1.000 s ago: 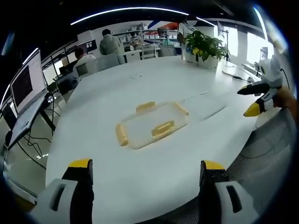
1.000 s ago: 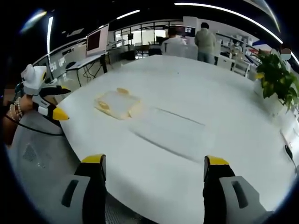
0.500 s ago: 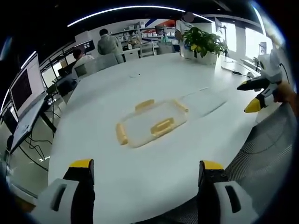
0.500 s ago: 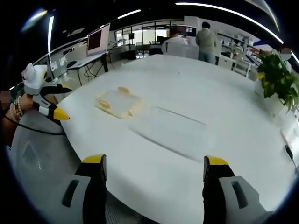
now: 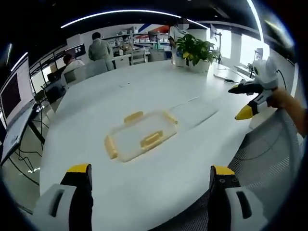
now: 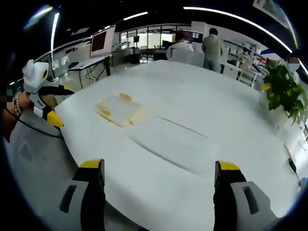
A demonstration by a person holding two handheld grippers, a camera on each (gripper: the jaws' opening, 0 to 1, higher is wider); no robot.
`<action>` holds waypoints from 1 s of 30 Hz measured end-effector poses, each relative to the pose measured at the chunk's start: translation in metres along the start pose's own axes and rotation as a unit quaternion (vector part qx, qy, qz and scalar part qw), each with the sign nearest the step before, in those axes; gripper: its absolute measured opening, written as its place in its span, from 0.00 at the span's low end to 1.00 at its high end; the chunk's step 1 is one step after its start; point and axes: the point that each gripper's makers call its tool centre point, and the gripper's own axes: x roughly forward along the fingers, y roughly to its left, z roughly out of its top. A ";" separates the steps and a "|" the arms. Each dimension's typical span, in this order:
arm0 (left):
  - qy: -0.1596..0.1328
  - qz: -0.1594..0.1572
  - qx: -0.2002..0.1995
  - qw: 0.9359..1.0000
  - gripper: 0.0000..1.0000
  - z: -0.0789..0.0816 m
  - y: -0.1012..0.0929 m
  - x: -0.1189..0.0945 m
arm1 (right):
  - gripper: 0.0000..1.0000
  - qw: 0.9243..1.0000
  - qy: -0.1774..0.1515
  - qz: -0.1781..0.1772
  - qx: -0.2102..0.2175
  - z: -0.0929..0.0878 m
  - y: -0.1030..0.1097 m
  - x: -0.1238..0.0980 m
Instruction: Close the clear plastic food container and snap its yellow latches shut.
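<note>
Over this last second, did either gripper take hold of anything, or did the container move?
No. Both views shifted slightly, so the hands moved a little. The left gripper and right gripper stay open and empty, and the container lies untouched on the table.

The right gripper point(image 6: 159, 175) hovers over the white table point(image 6: 207, 110), jaws apart. The clear container point(image 6: 119, 109) with yellow latches point(image 6: 104, 111) lies well ahead. The left gripper point(image 6: 45, 103) is at the table's edge.

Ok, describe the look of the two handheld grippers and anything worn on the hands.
Left gripper: black jaws capped yellow, on pale grey bodies with slots. Right gripper: the same build. Seen from the side, each has a white housing, black jaws and pointed yellow tips. A beaded bracelet circles the wrist behind the left gripper.
</note>
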 end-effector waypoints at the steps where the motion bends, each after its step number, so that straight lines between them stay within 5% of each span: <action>1: -0.003 -0.010 0.009 1.000 0.99 0.004 0.001 0.000 | 0.97 1.000 -0.001 0.002 -0.011 0.003 0.002 0.000; 5: 0.002 -0.020 0.022 1.000 0.99 0.012 0.016 0.004 | 0.97 0.998 0.006 0.015 -0.066 0.014 0.008 0.004; 11: 0.027 -0.032 0.048 0.998 0.99 0.013 0.041 0.012 | 0.98 0.986 -0.037 0.062 -0.147 0.052 0.024 0.015; 20: 0.030 -0.082 0.112 0.990 0.99 0.021 0.072 0.024 | 0.91 0.965 0.015 0.127 -0.229 0.068 0.035 0.042; 24: 0.057 -0.125 0.148 0.979 0.99 0.017 0.074 0.034 | 0.94 0.956 0.056 0.158 -0.241 0.071 0.039 0.054; 26: 0.090 -0.156 0.158 0.971 0.99 0.009 0.072 0.040 | 0.90 0.944 0.063 0.184 -0.268 0.076 0.045 0.062; 28: 0.127 -0.194 0.201 0.952 0.99 -0.002 0.070 0.044 | 0.82 0.931 0.079 0.203 -0.293 0.077 0.049 0.068; 30: 0.136 -0.198 0.245 0.939 0.91 -0.003 0.074 0.055 | 0.78 0.921 0.094 0.220 -0.308 0.078 0.053 0.076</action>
